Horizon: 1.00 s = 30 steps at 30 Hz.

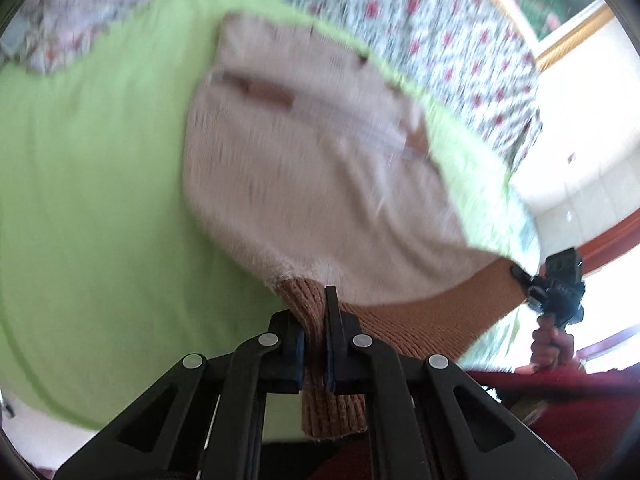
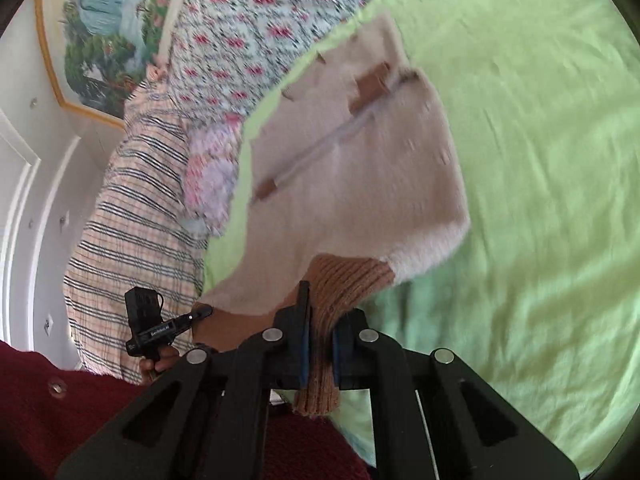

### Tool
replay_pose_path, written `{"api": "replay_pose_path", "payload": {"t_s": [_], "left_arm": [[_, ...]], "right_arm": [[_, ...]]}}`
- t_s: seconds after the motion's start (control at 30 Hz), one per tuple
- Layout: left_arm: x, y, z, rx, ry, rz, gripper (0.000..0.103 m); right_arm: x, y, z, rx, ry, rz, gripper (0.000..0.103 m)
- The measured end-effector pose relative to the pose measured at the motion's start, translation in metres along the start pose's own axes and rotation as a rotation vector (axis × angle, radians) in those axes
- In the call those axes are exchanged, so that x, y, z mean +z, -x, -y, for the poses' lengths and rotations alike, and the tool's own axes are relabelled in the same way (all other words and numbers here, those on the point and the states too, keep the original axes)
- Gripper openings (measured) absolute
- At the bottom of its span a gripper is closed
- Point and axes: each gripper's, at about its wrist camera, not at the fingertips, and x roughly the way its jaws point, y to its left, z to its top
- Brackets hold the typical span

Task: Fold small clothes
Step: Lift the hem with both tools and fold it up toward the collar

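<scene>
A: Starting with my left wrist view. My left tongs are clamped on the brown ribbed hem of the small cream jacket; the knit is bunched between the blue pads and hangs out below them.

B: Where is the garment itself?

A: It stretches away from the tongs over the green sheet of the bed, with its zip running up the middle and brown trim at the collar end. The picture is smeared, so I can't read the small details. Beyond the sheet lies a floral quilt. At the right edge I see my right tongs pinching the other end of the same hem, with a hand on the handle.

B: And the right wrist view?

A: My right tongs are closed on the ribbed hem too, the knit squeezed between the pads. The jacket slopes from the tongs down to the green sheet, far end toward the floral quilt. A striped cloth hangs by the bed's left side. Low on the left, my left tongs grip the hem's other corner, and a dark red sleeve fills the corner.
</scene>
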Motion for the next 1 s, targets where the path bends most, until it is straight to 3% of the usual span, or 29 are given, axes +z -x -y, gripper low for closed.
{"api": "replay_pose_path", "payload": {"t_s": [0.17, 0.4, 0.57, 0.73, 0.93, 1.0], "left_arm": [[0.063, 0.01, 0.007, -0.023, -0.032, 0.135, 0.005], [0.177, -0.029, -0.016, 0.013, 0.013, 0.257, 0.005], [0.25, -0.086, -0.043, 0.047, 0.033, 0.224, 0.005], [0.296, -0.137, -0.065, 0.085, 0.041, 0.173, 0.005], [0.315, -0.186, -0.085, 0.149, 0.038, 0.094, 0.007], [0.31, -0.191, -0.09, 0.15, 0.053, 0.05, 0.014]], "right_arm": [[0.071, -0.022, -0.03, 0.058, 0.079, 0.065, 0.009], [0.172, -0.087, -0.025, 0.045, 0.105, 0.123, 0.009], [0.237, -0.141, 0.007, -0.043, 0.05, 0.131, 0.009], [0.269, -0.181, 0.031, -0.122, 0.017, 0.106, 0.009], [0.281, -0.208, 0.053, -0.199, -0.031, 0.065, 0.013], [0.279, -0.207, 0.057, -0.219, -0.057, 0.053, 0.016]]}}
